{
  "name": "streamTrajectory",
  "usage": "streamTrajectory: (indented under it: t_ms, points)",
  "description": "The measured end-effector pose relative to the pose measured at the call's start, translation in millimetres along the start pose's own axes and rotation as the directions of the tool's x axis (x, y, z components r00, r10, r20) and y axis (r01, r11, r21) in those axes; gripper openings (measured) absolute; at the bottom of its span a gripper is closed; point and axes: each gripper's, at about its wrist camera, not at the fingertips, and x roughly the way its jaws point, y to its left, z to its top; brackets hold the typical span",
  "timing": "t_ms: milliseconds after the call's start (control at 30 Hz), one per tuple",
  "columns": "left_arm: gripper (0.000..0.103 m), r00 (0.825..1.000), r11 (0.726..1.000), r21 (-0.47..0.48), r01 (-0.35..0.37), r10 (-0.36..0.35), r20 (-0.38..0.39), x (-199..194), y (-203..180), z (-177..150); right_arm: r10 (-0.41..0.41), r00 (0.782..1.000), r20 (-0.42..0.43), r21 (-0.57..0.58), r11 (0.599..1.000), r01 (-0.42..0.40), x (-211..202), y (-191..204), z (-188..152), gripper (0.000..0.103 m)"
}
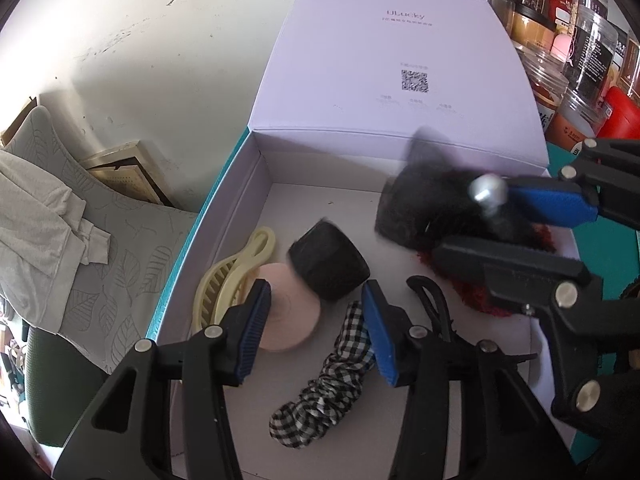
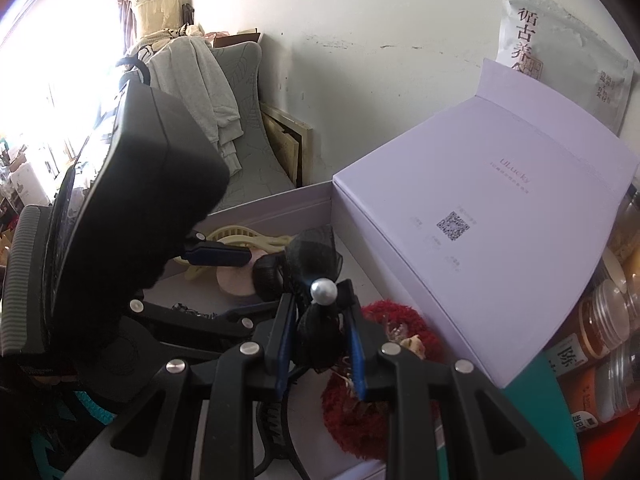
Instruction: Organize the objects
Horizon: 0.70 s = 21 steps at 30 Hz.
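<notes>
Your left gripper (image 1: 316, 336) hangs inside the open white cardboard box (image 1: 240, 216), its blue-padded jaws parted with nothing pressed between them; no earlier view backs any claim about motion. Between and just beyond its fingertips lie a round pale pink puff (image 1: 288, 312) and a black dome-shaped hair piece (image 1: 330, 264), which rests partly on the puff. A cream plastic claw clip (image 1: 232, 280) lies against the puff on the left, near the box wall. A black-and-white checked fabric scrunchie (image 1: 332, 380) sprawls on the box floor just under the right-hand finger of that gripper. Your right gripper (image 2: 320, 344) is clamped on a black mesh bow hair clip with a pearl bead (image 2: 316, 264), held above the box floor near the back right corner. Beneath it sits a fuzzy red scrunchie (image 2: 404, 320). The box's lid (image 1: 400, 60) stands raised behind, with clear jars (image 1: 580, 60) crowded to its right.
</notes>
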Motion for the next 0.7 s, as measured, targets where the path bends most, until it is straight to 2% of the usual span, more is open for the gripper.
streamTrajectory:
  t_ms: [133,233,533,700]
  points:
    - [0.052,1.0,1.0,0.005,-0.016,0.016,0.018,-13,2,1,0.016,1.0,0.022,0.002,1.0,-0.016,-9,-1,2,0.03]
    - [0.056,0.999,1.0,-0.005,-0.027,0.028,0.033,-21,7,4,-0.003,1.0,0.023,0.016,1.0,0.002,-12,-4,3,0.034]
    - [0.06,0.997,0.997,-0.052,-0.057,0.06,0.055,-48,30,9,-0.028,0.999,0.029,0.037,0.999,0.027,-21,-7,6,0.035]
    - [0.066,0.994,0.995,-0.069,-0.073,0.078,0.077,-64,39,12,-0.03,0.999,0.045,0.022,0.999,0.029,-30,-2,9,0.045]
